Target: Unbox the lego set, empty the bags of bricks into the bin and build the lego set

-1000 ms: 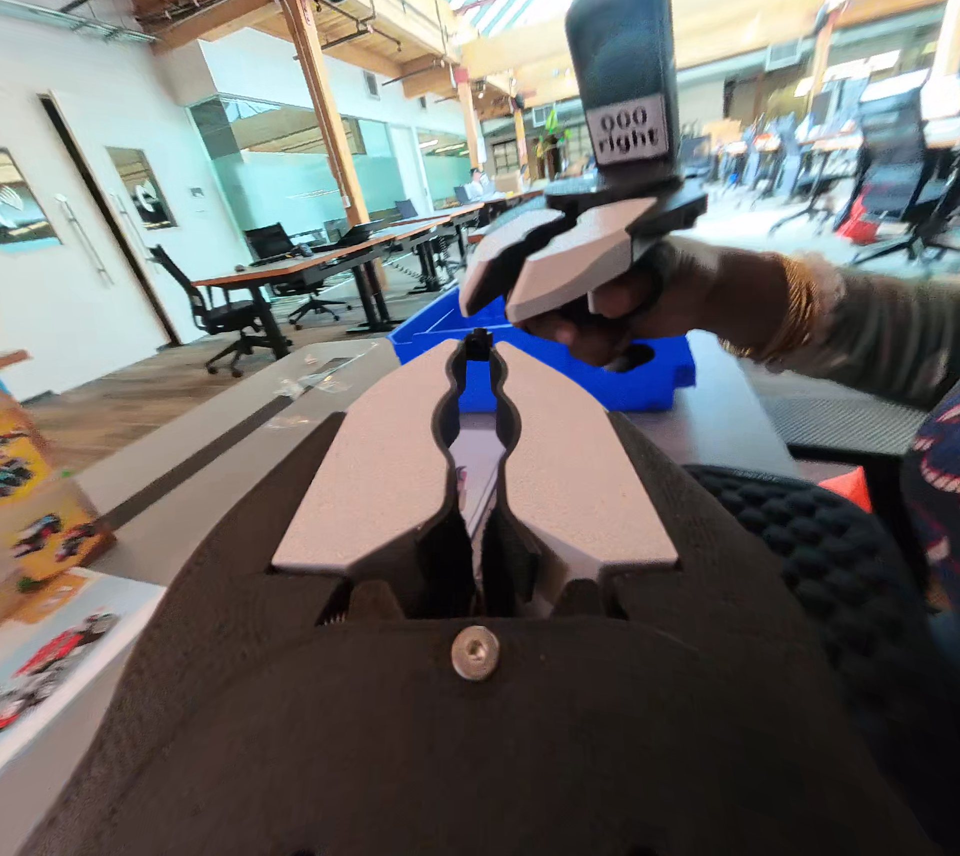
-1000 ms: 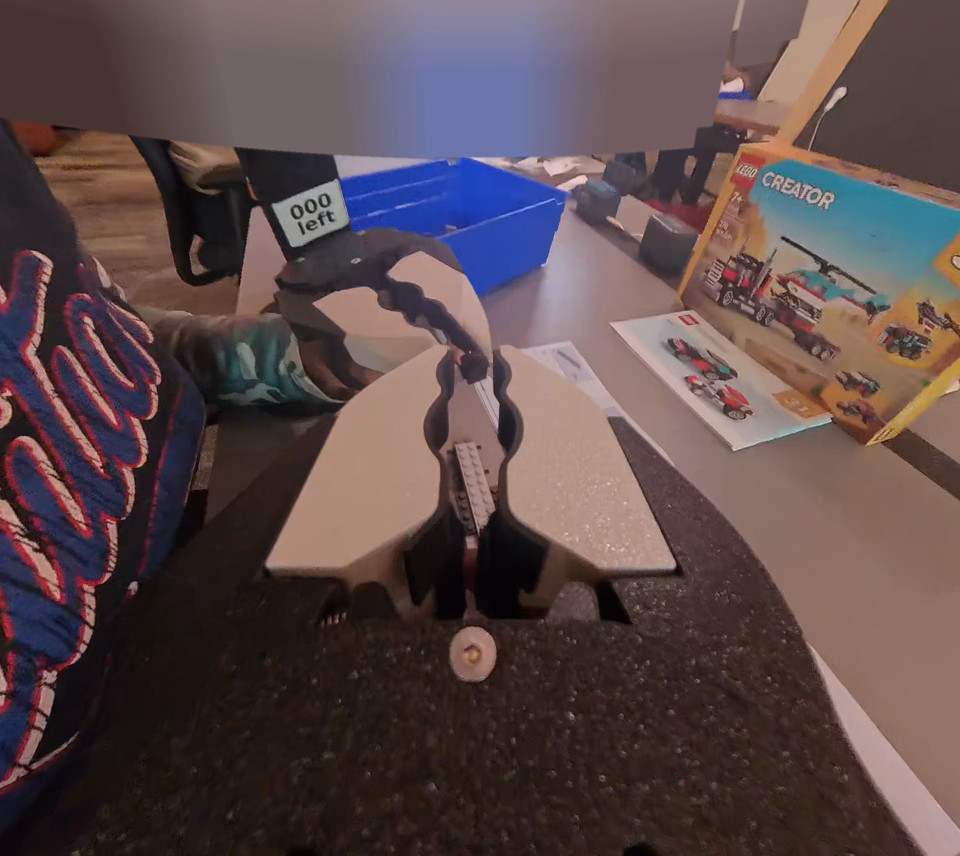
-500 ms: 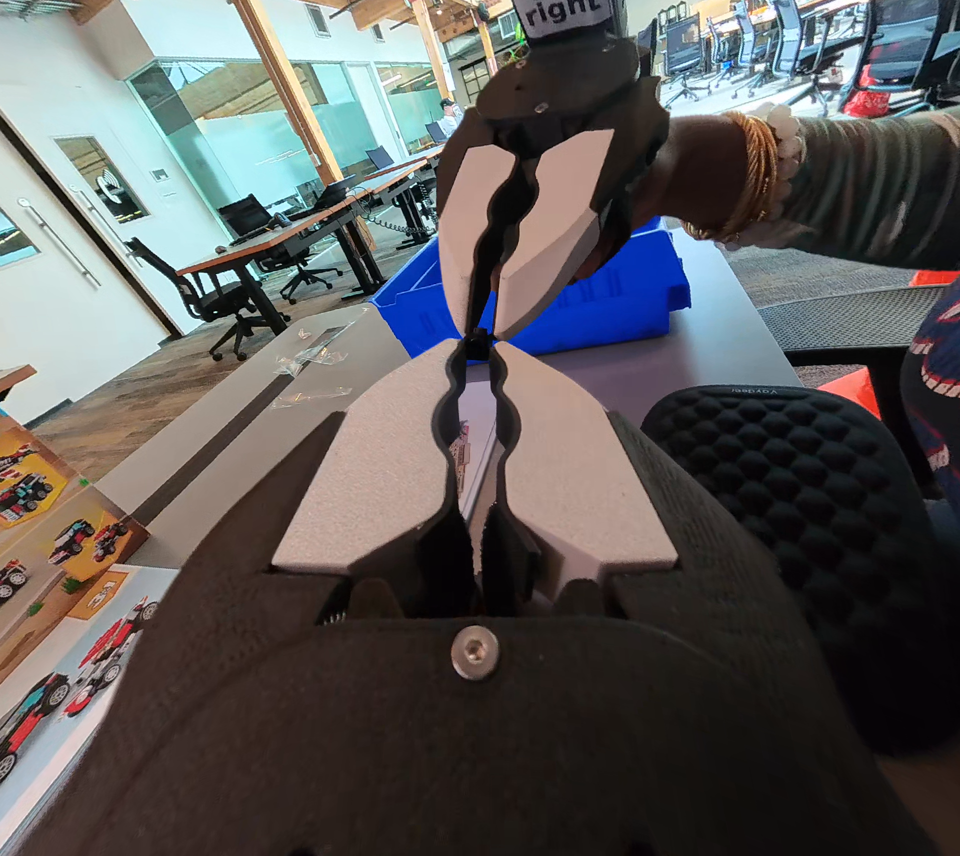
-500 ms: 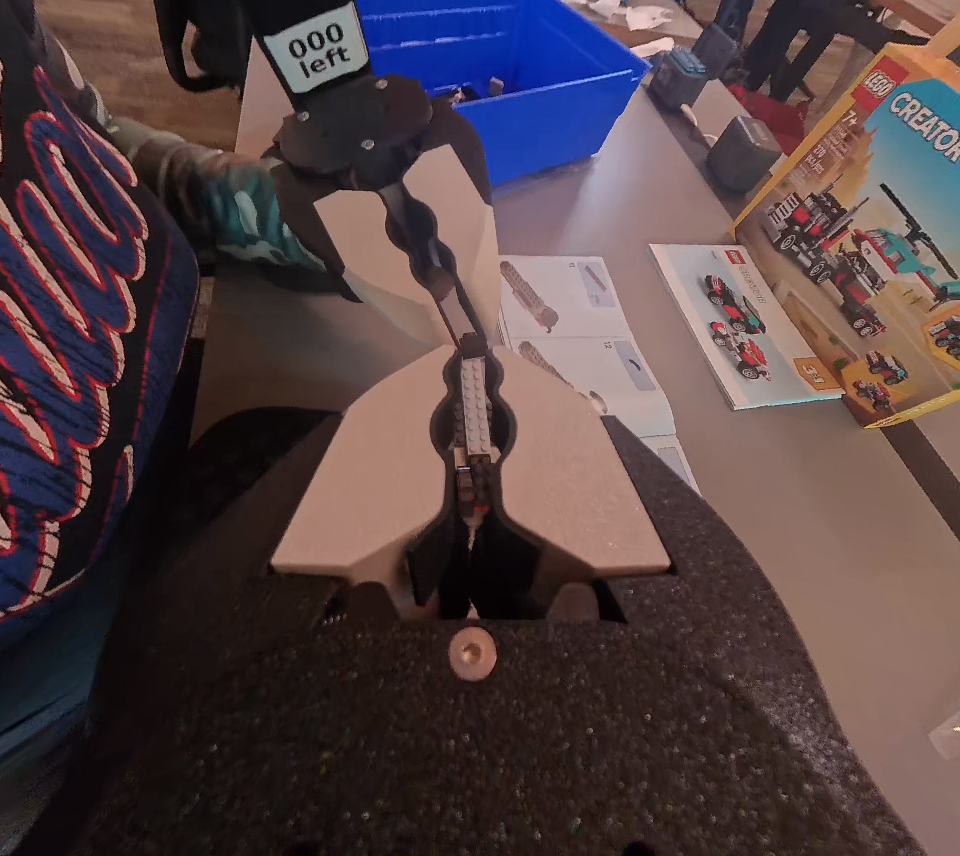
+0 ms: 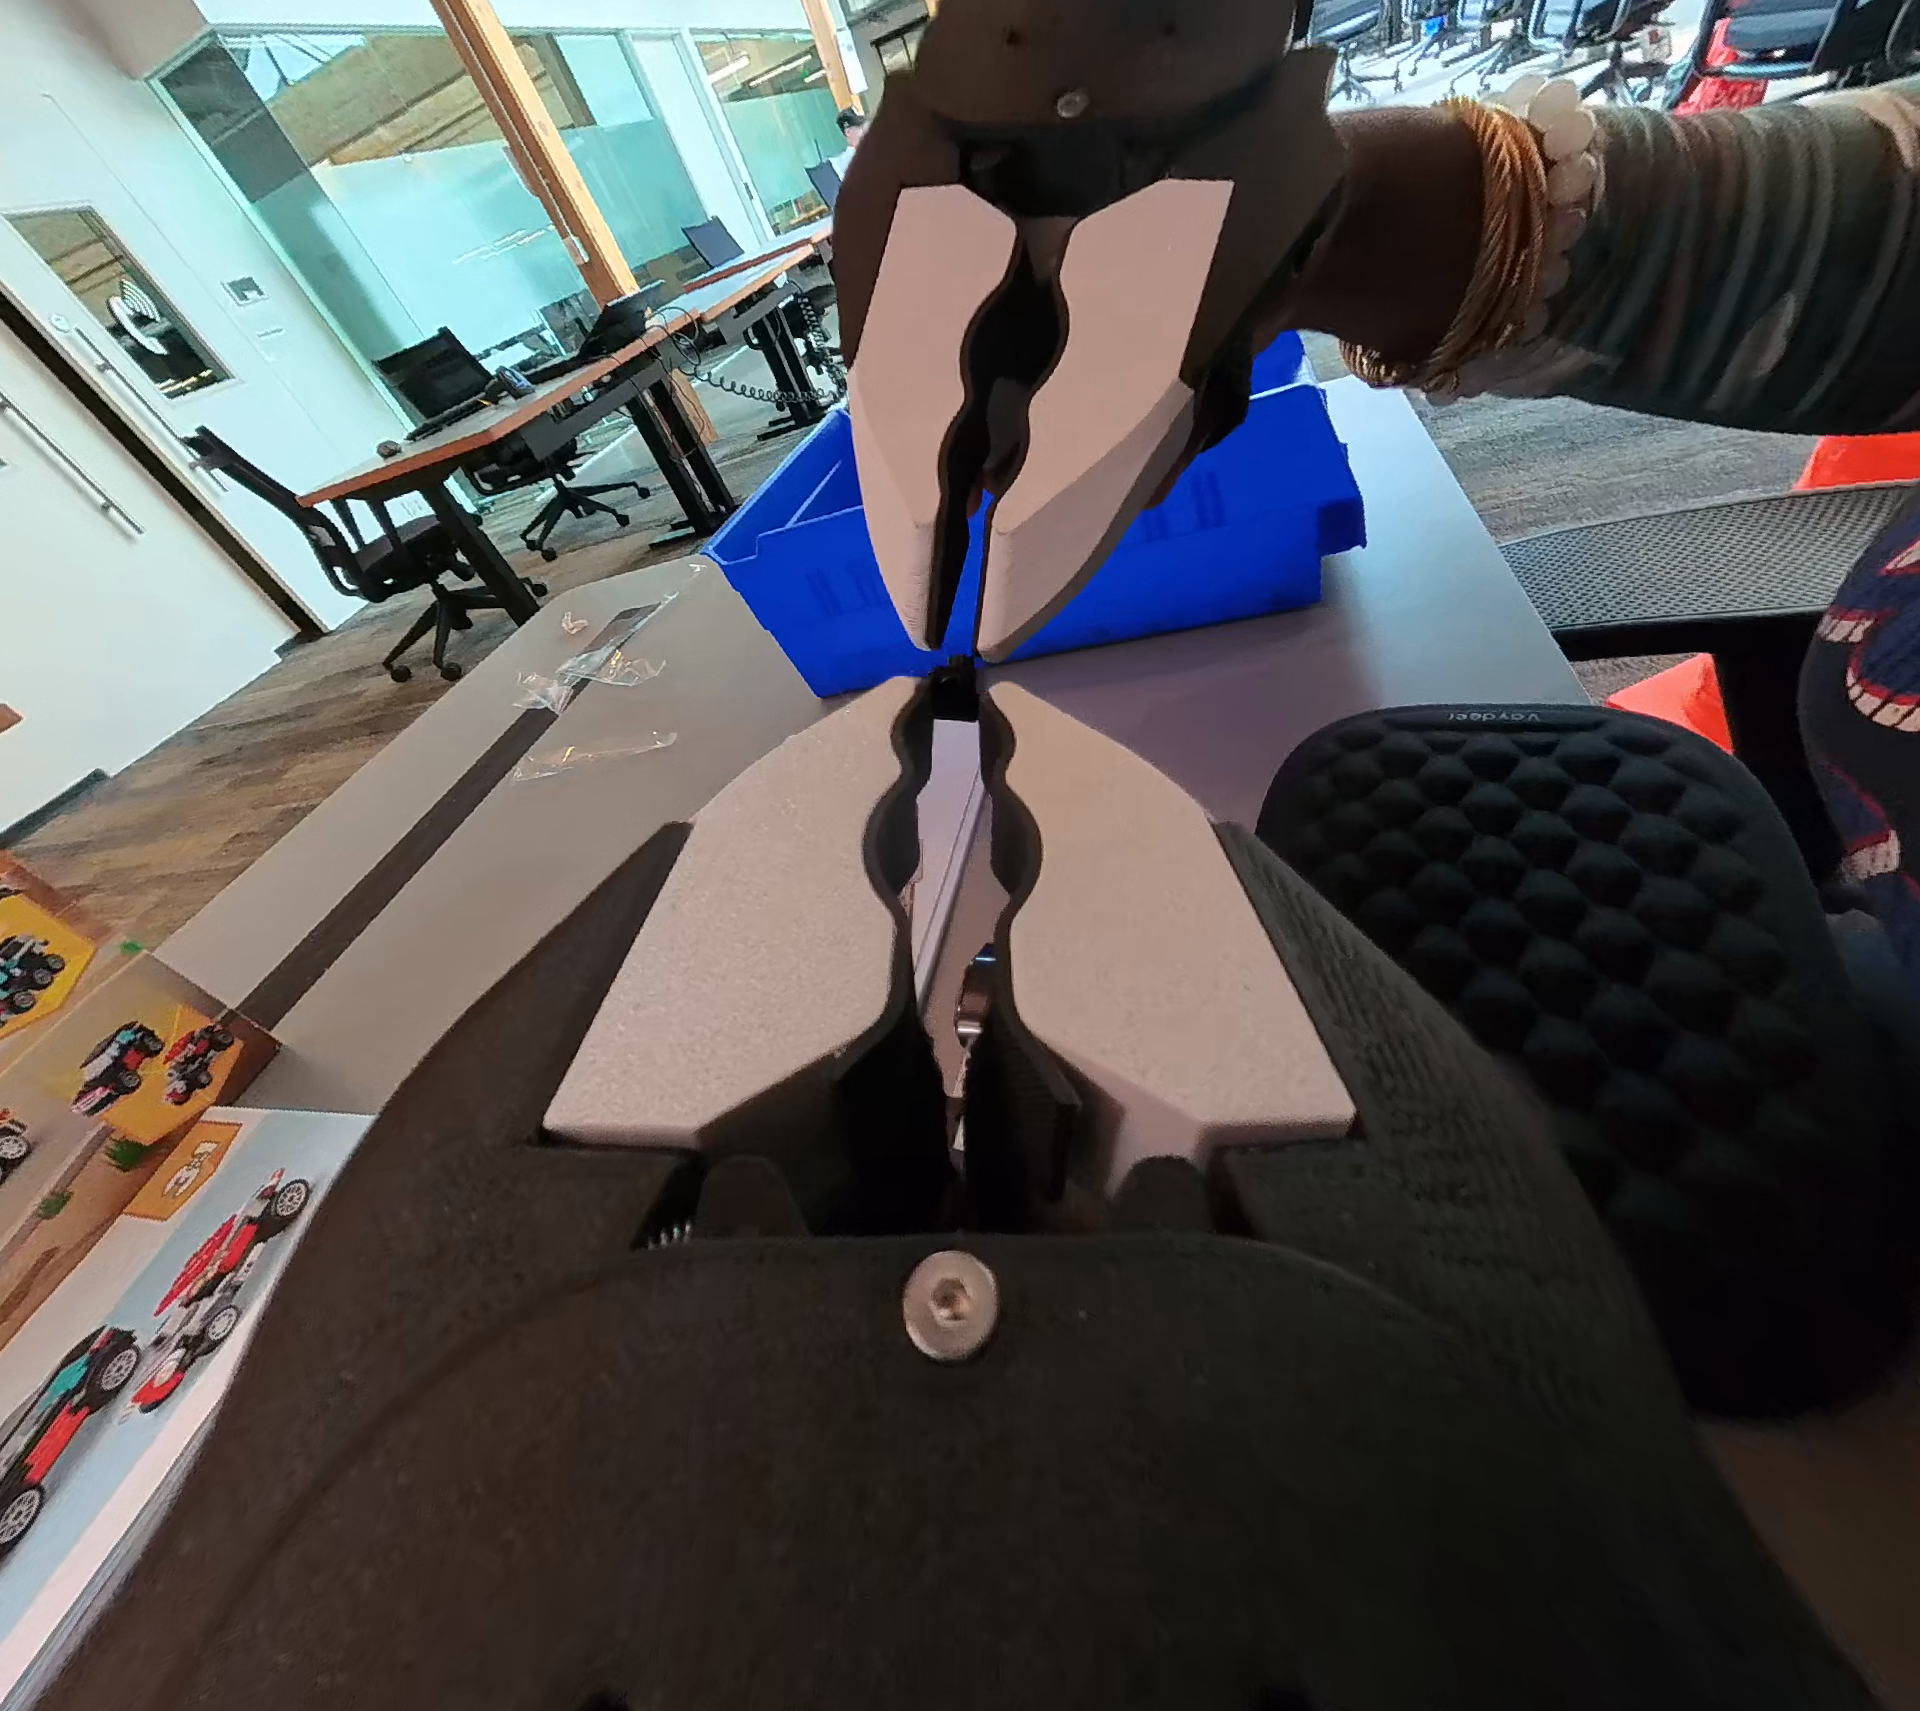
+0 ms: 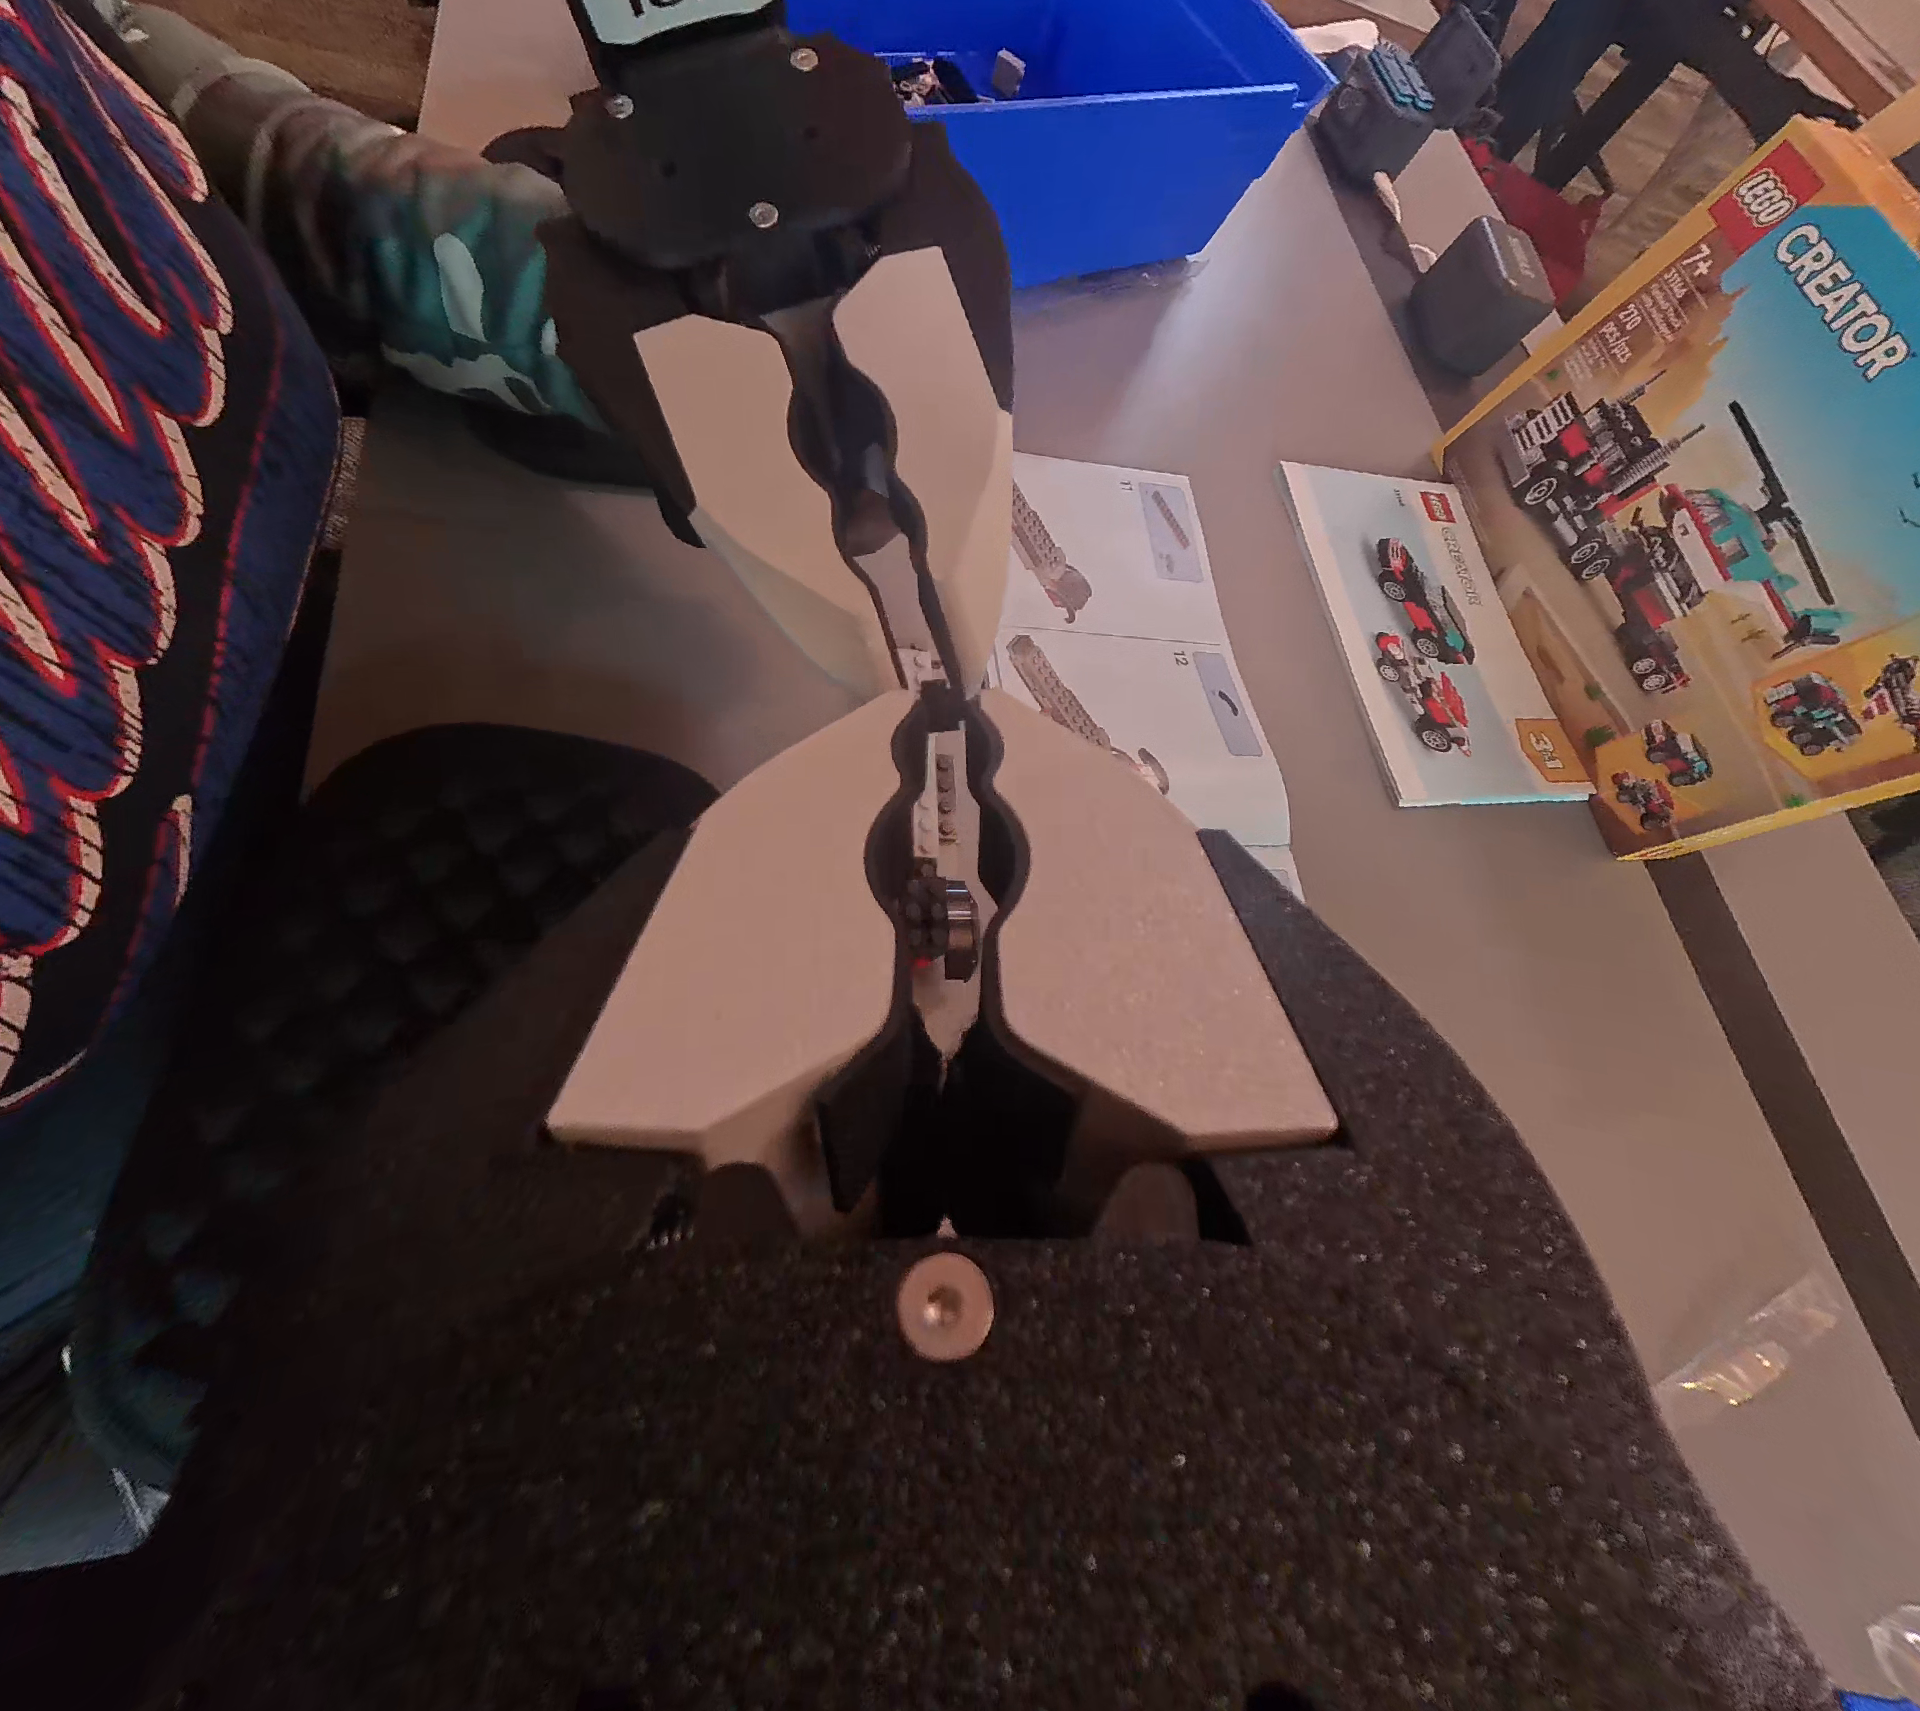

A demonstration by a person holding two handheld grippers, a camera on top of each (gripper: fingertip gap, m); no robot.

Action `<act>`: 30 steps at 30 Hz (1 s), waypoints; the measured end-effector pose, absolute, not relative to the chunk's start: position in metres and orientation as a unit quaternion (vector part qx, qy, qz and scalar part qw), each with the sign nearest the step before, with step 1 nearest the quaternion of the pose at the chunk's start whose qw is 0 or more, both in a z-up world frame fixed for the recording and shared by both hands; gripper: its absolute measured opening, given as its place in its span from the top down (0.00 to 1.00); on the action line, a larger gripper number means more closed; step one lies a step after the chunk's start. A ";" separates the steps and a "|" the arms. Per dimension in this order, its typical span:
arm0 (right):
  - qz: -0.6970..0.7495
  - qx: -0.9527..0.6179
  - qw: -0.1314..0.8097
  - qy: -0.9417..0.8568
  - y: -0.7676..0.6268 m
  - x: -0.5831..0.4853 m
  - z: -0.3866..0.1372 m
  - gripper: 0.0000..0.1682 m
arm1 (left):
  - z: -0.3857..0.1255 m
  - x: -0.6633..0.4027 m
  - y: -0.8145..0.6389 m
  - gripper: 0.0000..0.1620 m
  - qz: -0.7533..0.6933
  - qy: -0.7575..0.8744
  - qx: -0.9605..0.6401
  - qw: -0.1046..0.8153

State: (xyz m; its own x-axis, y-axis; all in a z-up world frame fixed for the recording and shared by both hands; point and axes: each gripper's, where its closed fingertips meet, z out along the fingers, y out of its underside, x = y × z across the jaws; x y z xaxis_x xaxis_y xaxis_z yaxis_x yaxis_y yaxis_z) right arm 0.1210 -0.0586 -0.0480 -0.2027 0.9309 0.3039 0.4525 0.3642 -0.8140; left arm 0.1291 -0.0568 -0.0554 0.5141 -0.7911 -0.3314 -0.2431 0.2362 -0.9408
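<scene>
My left gripper [image 5: 951, 691] is shut on a small black piece [image 5: 952, 705] at its tips. My right gripper [image 6: 940, 707] is shut on a long grey brick assembly [image 6: 940, 814] with a black wheel part [image 6: 943, 918]. The two grippers meet tip to tip above the table's near edge. In the left wrist view the right gripper [image 5: 954, 638] points down from above. In the right wrist view the left gripper [image 6: 928, 669] comes down from above. The blue bin [image 6: 1101, 134] stands behind them with a few loose pieces inside; it also shows in the left wrist view [image 5: 1226, 549].
An open instruction booklet [image 6: 1132, 622] lies under the grippers, a second booklet [image 6: 1423, 622] and the lego box [image 6: 1714, 518] to its right. Empty clear bags [image 5: 592, 674] lie on the grey table [image 5: 1299, 685]. A black mesh chair back [image 5: 1558, 986] is close by. Less than 4 cm separates the two grippers' tips.
The right gripper swung up over the left gripper and now points down, closing in until the tips meet. Both cameras tilted down toward the table.
</scene>
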 end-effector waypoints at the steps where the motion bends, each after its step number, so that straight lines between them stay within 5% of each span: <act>1: 0.288 -0.480 0.410 -0.720 -0.058 0.121 -0.048 0.96 | -0.056 0.130 -0.057 0.95 -0.210 0.448 -0.581 0.646; 30: 0.281 -0.503 0.393 -0.716 -0.067 0.135 -0.064 0.98 | -0.068 0.143 -0.066 0.94 -0.233 0.477 -0.581 0.617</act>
